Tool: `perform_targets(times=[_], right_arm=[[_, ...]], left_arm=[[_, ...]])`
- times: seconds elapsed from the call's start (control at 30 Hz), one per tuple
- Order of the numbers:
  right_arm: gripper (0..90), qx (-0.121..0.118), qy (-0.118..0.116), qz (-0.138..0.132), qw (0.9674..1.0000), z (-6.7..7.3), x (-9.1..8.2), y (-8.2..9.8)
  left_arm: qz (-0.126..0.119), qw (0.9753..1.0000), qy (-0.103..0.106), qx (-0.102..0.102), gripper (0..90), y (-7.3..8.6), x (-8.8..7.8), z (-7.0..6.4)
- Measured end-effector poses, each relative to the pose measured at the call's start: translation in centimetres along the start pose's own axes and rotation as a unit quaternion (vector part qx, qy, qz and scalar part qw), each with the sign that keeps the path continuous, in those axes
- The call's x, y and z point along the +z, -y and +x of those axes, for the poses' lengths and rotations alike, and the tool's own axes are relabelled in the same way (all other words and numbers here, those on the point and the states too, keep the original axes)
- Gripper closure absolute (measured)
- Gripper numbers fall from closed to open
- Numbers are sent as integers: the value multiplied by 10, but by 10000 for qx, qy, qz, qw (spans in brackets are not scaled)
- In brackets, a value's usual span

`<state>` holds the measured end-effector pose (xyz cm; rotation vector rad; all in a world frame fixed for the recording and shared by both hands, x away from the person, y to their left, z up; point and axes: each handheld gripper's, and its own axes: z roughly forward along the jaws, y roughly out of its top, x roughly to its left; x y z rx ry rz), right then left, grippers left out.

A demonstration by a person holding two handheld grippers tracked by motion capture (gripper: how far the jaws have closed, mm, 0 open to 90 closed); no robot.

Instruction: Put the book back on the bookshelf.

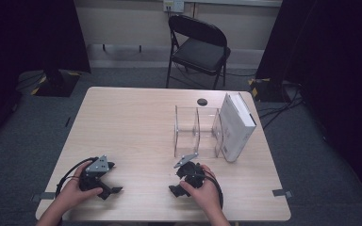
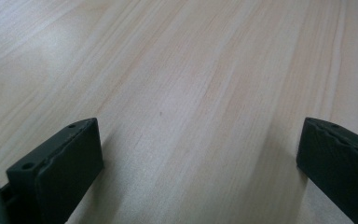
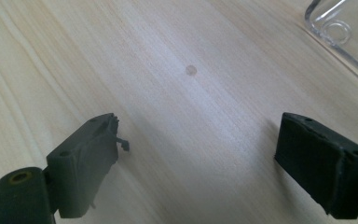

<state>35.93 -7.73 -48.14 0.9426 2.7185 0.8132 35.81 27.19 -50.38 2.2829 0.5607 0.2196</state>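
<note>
Left gripper (image 1: 104, 184) and right gripper (image 1: 181, 181) rest near the clear acrylic divided rack (image 1: 196, 132) on the pale wooden table (image 1: 122, 122); both jaws spread wide, holding nothing.

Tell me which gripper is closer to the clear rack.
The right gripper, just below the rack; the left gripper rests far off near the table's left corner.

We note the table (image 1: 136, 122) is pale wood with a fine straight grain. Both grippers, left gripper (image 1: 104, 184) and right gripper (image 1: 183, 181), are black with grey plates. The rack (image 1: 195, 132) is clear; the book (image 1: 237, 126) white; the chair (image 1: 199, 47) black.
</note>
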Motion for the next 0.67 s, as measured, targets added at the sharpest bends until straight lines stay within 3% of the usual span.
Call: perform_targets(times=[0.1,0.47,0.67], right_arm=[[101,-158,105,-72,9998,4,2,2],[99,-89,154,-737,9971,4,4,17],[99,-118,151,-913,9956,4,4,22]], left_arm=[[-1,10000,0,0,0,0,0,0],[-19,10000,-2,-24,0,0,0,0],[-19,10000,-2,-24,0,0,0,0]])
